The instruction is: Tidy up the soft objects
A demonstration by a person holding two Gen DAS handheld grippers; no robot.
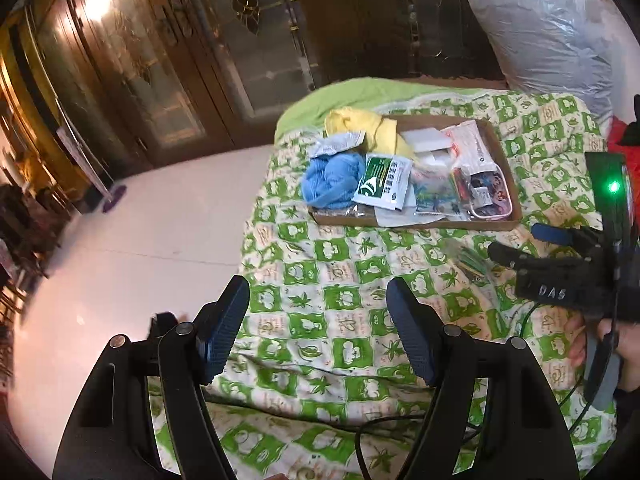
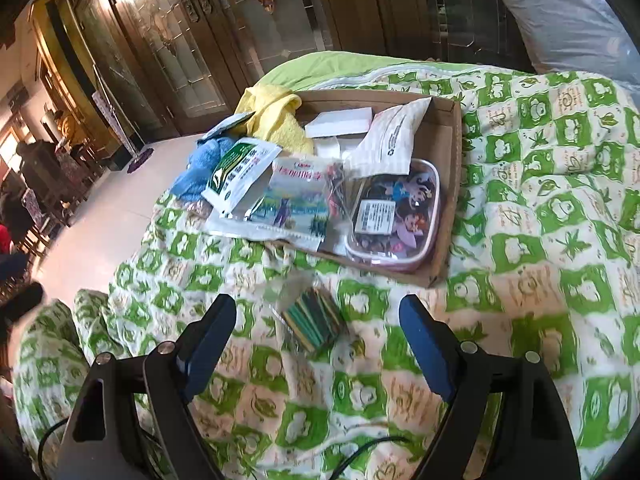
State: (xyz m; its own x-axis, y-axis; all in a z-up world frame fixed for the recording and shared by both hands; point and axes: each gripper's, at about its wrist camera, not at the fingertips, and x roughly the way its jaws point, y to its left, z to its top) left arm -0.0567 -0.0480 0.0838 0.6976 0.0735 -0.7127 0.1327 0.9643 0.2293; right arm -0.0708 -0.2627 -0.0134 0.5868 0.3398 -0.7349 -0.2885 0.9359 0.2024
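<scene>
A shallow cardboard tray [image 1: 420,225] [image 2: 450,184] lies on the green-patterned quilt. It holds a blue cloth [image 1: 332,180] [image 2: 200,168], a yellow cloth [image 1: 368,128] [image 2: 276,116], a green-and-white packet [image 1: 384,182] [image 2: 236,172], white foam blocks [image 2: 340,122] and a pink-rimmed cartoon pouch [image 1: 490,194] [image 2: 400,216]. In front of the tray, a small clear bag of green sticks [image 1: 472,266] [image 2: 316,322] rests on the quilt. My right gripper [image 2: 318,308] [image 1: 520,245] hovers open just above it, pads clear of the bag. My left gripper [image 1: 318,292] is open and holds nothing, over the quilt near the bed's left edge.
White tiled floor [image 1: 140,248] lies left of the bed, with dark wooden glass-paned doors [image 1: 200,60] behind. A large plastic-wrapped pillow [image 1: 560,32] stands at the back right. A black cable [image 1: 380,424] trails across the near quilt. A hand [image 1: 628,356] grips the right gripper's handle.
</scene>
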